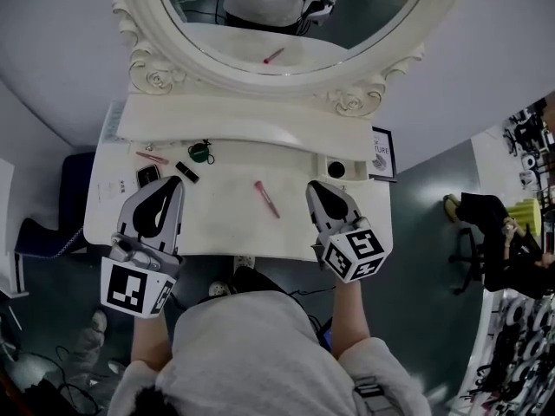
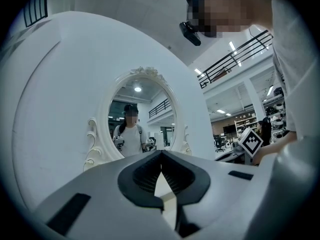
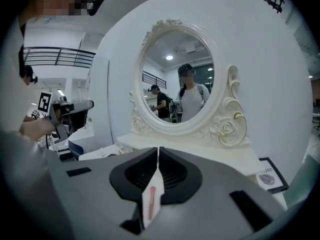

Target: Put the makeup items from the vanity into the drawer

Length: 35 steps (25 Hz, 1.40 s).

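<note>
A white vanity (image 1: 225,224) with one oval mirror (image 1: 260,42) stands on a grey floor (image 1: 434,189). Two grippers hover over it, the left gripper (image 1: 177,182) and the right gripper (image 1: 314,185), each pinched shut and empty. One pink makeup stick (image 1: 266,198) lies between them. Four small makeup items (image 1: 186,172) sit at the far left.

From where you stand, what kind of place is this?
Probably a staged dressing corner inside a large workshop: white vanity, ornate oval mirror, pink makeup stick, and a railed upper walkway behind.
</note>
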{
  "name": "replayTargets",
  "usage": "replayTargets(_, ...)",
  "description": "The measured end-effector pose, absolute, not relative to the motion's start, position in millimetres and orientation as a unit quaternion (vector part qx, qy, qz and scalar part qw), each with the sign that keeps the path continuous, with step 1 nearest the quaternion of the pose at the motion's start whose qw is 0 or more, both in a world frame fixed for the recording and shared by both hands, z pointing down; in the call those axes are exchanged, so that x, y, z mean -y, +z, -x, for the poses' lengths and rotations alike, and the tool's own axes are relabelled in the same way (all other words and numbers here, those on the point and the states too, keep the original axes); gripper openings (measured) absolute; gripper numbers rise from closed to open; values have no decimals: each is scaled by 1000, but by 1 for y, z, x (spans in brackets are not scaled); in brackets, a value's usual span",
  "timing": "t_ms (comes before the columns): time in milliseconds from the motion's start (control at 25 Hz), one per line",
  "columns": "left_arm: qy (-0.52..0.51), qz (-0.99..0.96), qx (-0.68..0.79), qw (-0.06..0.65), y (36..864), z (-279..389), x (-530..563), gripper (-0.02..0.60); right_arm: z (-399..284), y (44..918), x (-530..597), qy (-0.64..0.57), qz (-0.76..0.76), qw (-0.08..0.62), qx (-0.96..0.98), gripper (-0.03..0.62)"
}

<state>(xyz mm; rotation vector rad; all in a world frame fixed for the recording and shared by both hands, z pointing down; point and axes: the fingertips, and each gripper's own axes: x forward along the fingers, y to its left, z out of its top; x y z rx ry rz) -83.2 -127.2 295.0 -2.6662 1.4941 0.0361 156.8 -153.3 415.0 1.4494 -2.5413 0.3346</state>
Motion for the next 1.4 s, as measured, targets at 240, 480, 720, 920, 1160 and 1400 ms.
replayTargets(240, 17, 876, -480, 52, 288, 84, 109, 15, -148, 390, 128, 90, -495, 60, 862, 26)
replayTargets(480, 20, 878, -475, 59, 281, 85, 89, 15, -137, 364, 104, 63, -497, 29, 865, 26)
replayTargets(720, 23, 879, -472, 66, 278, 88, 68, 15, -126, 345, 80, 37, -502, 7, 864, 26)
replayTargets(920, 25, 878, -475, 59, 278, 92, 52, 15, -117, 335, 57, 11, -509, 11, 861, 26)
replayTargets(1160, 31, 880, -470, 60, 277, 93, 29, 15, -104, 324, 30, -14, -513, 9, 858, 26)
replayTargets(1400, 35, 880, -469, 57, 277, 96, 11, 15, -94, 314, 11, -24, -510, 1, 860, 26)
